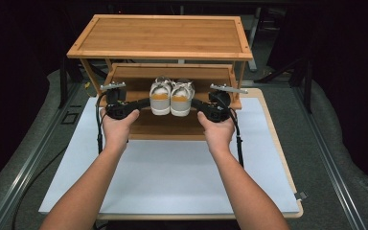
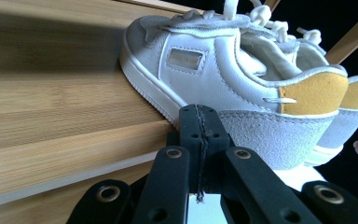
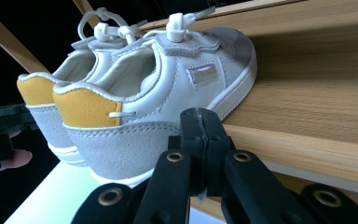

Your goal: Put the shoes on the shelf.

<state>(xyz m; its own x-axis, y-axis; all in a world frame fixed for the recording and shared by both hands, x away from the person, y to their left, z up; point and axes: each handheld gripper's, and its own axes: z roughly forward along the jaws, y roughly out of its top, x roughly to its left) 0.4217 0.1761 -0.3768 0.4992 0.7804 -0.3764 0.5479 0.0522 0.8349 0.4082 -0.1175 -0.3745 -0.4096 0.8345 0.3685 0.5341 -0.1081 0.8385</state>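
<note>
High view overlooks the table; gripper views (close, opposite sides) share the sneakers (image 2: 242,88).

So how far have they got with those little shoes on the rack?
Looks done: both shoes, the left shoe and right shoe, sit side by side on the lower shelf of the wooden rack, heels toward the person. In hand: the left gripper and right gripper, jaws shut, press against the pair's outer sides. Left: probably nudging them further in or letting go.
</note>
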